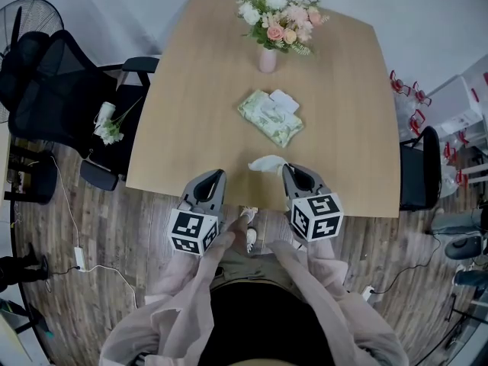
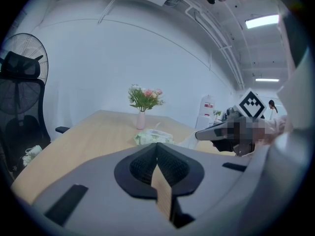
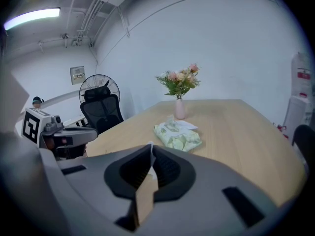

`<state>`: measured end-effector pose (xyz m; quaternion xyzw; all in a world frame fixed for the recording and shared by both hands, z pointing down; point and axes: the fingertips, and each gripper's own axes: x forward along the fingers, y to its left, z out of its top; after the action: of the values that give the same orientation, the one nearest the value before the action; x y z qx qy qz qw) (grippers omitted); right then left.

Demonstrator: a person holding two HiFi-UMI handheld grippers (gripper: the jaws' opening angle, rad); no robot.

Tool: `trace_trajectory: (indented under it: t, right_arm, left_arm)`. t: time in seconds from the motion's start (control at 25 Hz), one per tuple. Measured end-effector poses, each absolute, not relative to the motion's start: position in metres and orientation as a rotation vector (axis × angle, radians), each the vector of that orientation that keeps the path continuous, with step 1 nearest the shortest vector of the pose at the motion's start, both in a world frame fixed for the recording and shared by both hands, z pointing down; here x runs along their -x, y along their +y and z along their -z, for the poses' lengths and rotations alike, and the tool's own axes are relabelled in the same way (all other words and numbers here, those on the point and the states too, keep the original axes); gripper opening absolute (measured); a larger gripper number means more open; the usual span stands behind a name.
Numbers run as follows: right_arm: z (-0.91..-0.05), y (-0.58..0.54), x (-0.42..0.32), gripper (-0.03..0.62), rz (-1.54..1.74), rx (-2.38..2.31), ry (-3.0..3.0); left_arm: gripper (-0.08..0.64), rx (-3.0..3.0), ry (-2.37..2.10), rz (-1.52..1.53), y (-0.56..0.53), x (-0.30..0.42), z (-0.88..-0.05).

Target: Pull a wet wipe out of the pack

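Head view — pack of wet wipes (image 1: pixel 271 117) lies flat mid-tabletop (image 1: pixel 175 113), just short of the flower vase (image 1: pixel 268 59). Nothing is touching the pack.

Right tool (image 1: pixel 290 169): jaws together, clamped on one white wipe (image 1: pixel 267 163). The sheet bunches at the tool's tip above the near part of the tabletop, well apart from the pack. Judged fully pulled free; pinching one edge lets the rest hang loose and keeps it off the wood.

Left tool (image 1: pixel 216 177): jaws together, nothing between them. It hovers beside the right tool at the near edge — judged idle, parked clear of the pack rather than steadying it.
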<state>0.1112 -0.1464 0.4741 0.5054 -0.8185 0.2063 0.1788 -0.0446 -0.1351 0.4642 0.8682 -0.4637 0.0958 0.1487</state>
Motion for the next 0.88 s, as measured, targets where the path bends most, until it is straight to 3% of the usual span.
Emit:
trace_trajectory:
  t: [0.88]
  right_arm:
    - [-0.443, -0.117, -0.169, 0.012, -0.553, -1.694, -2.356]
  left_arm:
    - [0.009, -2.533, -1.285, -0.277, -0.126, 0.028, -0.453]
